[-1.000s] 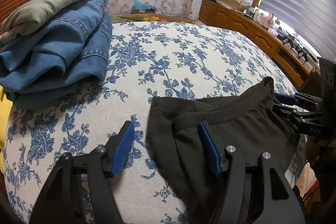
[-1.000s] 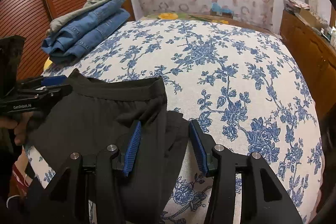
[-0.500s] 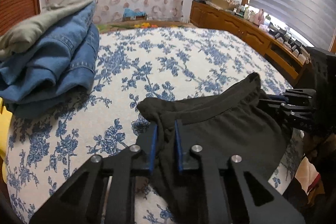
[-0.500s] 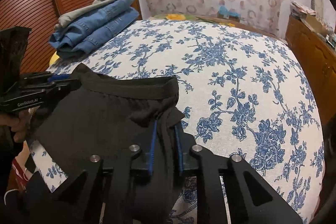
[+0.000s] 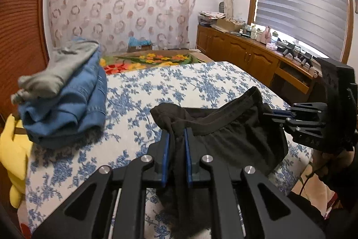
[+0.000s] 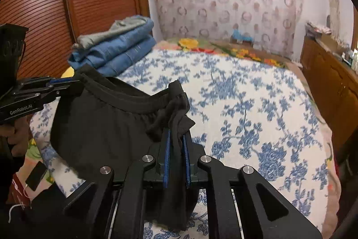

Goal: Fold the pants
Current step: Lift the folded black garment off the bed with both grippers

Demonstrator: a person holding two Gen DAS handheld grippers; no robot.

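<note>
Black pants (image 5: pixel 235 140) with an elastic waistband hang between my two grippers, lifted above the floral bed. My left gripper (image 5: pixel 176 138) is shut on one corner of the waistband; the fabric bunches between its blue pads. My right gripper (image 6: pixel 176 140) is shut on the other waistband corner (image 6: pixel 176 109). Each gripper shows in the other's view: the right gripper (image 5: pixel 279 114) at the right of the left wrist view, the left gripper (image 6: pixel 64 82) at the left of the right wrist view. The pant legs hang below, hidden by the gripper bodies.
A bed with a blue floral cover (image 5: pixel 179 86) lies ahead. A stack of folded jeans with a grey garment on top (image 5: pixel 67 91) sits at its left side. A yellow cushion (image 5: pixel 13 156) is beside it. Wooden cabinets (image 5: pixel 257 55) line the right wall.
Both grippers closed on the waistband corners, then lifted the pants off the bed. The views tilted up, showing more of the room.
</note>
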